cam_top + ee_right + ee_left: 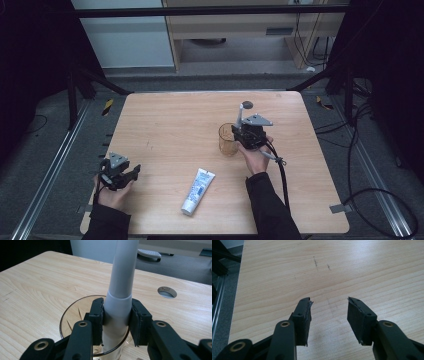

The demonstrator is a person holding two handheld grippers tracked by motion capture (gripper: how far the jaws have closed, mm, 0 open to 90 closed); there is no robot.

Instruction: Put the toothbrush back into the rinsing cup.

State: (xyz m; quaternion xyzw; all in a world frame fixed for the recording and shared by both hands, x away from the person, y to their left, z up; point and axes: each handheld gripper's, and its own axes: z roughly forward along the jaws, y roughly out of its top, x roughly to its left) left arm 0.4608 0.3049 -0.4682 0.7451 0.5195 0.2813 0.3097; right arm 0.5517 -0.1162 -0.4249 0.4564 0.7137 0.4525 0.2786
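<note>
An amber glass cup (227, 143) stands right of the table's middle. A pale grey-white, stick-like handle (239, 116) rises upright out of it. My right gripper (239, 131) is shut on this handle just above the rim. In the right gripper view both pads press the handle (123, 272) over the cup (72, 308); its top is cut off by the frame. A white toothpaste tube (198, 191) lies flat near the front edge. My left gripper (134, 172) rests at the front left, open and empty, and its jaws (329, 306) stand apart over bare wood.
The wooden table (175, 125) has a round cable hole (247, 104) just behind the cup, which the right gripper view also catches as the hole (167, 292). Metal rails and cables run along both sides on the floor. A cable trails from the right gripper toward the front.
</note>
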